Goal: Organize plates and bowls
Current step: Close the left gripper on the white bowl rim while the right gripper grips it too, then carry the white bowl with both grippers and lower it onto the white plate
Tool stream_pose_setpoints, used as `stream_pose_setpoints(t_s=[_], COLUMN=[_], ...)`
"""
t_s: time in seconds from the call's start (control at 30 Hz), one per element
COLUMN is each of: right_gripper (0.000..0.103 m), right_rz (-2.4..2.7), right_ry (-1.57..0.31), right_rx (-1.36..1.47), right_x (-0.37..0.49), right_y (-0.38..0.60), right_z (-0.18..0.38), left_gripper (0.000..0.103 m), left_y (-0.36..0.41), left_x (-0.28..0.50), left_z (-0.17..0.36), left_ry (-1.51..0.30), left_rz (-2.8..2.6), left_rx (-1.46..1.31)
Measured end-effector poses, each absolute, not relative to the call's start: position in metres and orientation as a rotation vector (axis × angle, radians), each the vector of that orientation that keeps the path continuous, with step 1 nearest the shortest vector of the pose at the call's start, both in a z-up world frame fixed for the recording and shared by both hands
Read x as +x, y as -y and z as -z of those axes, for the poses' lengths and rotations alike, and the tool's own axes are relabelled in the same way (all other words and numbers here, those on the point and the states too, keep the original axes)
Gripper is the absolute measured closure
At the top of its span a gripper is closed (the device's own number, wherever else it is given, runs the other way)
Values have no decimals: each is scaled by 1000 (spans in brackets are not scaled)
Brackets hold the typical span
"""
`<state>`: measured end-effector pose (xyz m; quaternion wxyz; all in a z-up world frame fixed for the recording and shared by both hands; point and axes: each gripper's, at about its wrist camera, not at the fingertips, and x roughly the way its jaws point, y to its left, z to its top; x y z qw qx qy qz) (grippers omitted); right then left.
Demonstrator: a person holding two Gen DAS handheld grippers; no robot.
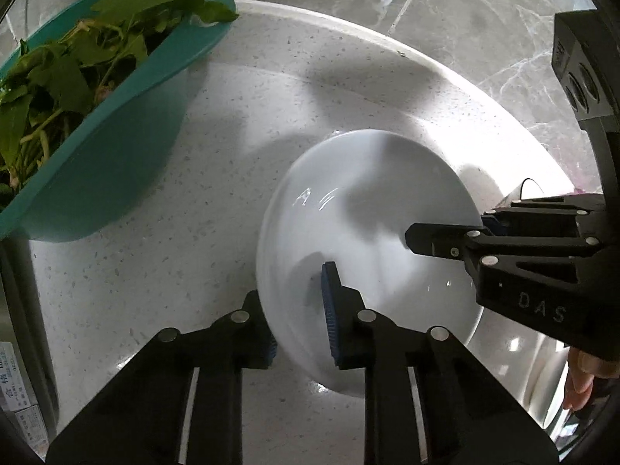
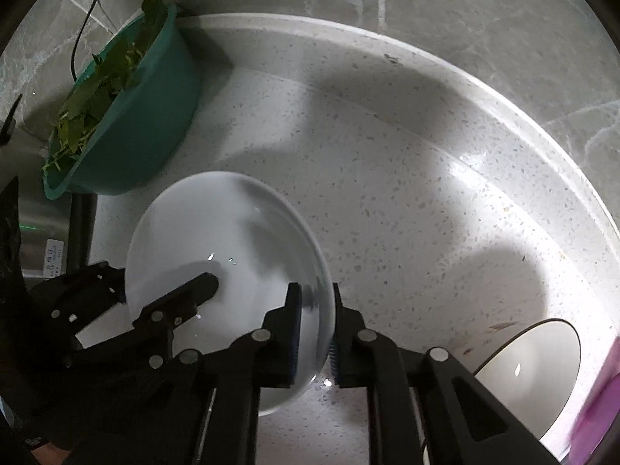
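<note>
A white bowl (image 1: 372, 232) sits on the speckled counter (image 1: 155, 271), out on its open middle, well in from the raised back edge that meets the grey marble wall (image 1: 445, 19). Both grippers pinch its rim from opposite sides. The left gripper (image 1: 300, 321) has one blue pad inside the bowl and the other outside, closed on the rim; the right gripper (image 2: 316, 333) grips the facing rim the same way — one finger in, one out. In the left view the right gripper reaches in from the right side, its finger lying across the bowl's inside. Toward the counter's back left corner stands a teal basin (image 2: 143, 116) full of green leaves (image 1: 58, 77), well apart from the bowl. At the counter's near right edge a second white dish (image 2: 531, 372) shows only in part — beside something pink (image 2: 596, 418) that is too blurred to identify.
</note>
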<state>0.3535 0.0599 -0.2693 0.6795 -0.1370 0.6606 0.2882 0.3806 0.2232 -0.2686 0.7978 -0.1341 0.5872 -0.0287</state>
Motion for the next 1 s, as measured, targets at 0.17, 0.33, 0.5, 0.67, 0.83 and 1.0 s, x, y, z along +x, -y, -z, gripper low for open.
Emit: stream_pose_setpoints(t_s=[0.17,0.33,0.5,0.67,0.83,1.0], right_gripper=[91,92,92,92,92,92], right_rz=[-648,-659,-654,-629,-584,-539], right_ry=[-1470,-1451,-1415,-1379,-1354,-1351], right_rx=[-286,-262,-215,-155,-119,-74], right_x=[345,343,329,318,293,264], right_y=[-49,-40,-24,13,60,125], right_z=[267,254,224,195,173,160], left_gripper=[85,85,85,85,85,85], left_y=[-220,-219,-202,-171,-123,-57], left_x=[382,376,365,348,327,295], left_z=[264,247,221,192,168,152], left_ry=[-1266,-1251,-1224,-1204,-1196,-1204], left_rz=[59,59,89,149,224,298], left_rx=[-279,-263,-237,-204,-154,-92])
